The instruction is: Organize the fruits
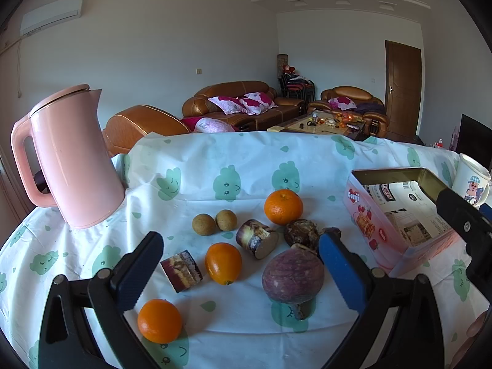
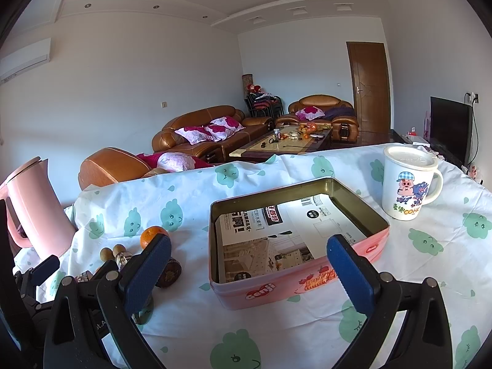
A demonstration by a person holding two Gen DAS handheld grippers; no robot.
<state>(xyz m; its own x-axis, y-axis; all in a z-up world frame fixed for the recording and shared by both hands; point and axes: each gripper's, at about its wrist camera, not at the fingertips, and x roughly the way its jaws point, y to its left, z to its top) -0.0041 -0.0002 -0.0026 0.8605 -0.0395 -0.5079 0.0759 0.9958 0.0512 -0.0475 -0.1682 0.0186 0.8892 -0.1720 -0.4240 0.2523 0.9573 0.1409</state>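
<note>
In the left wrist view, fruits lie loose on the cloth: three oranges [image 1: 283, 206] [image 1: 223, 263] [image 1: 159, 320], two brown longans [image 1: 203, 224], two sugarcane pieces [image 1: 257, 239] [image 1: 181, 271], a dark water chestnut [image 1: 300, 232] and a purple round fruit [image 1: 292, 276]. My left gripper [image 1: 241, 272] is open above them, holding nothing. The pink tin [image 2: 295, 246], lined with paper, lies open in the right wrist view and also shows in the left wrist view [image 1: 396, 212]. My right gripper [image 2: 249, 272] is open and empty in front of the tin.
A pink kettle [image 1: 70, 156] stands at the table's left edge. A white cartoon mug [image 2: 407, 183] stands right of the tin. The table has a white cloth with green prints [image 1: 215, 160]. Sofas and a coffee table lie beyond.
</note>
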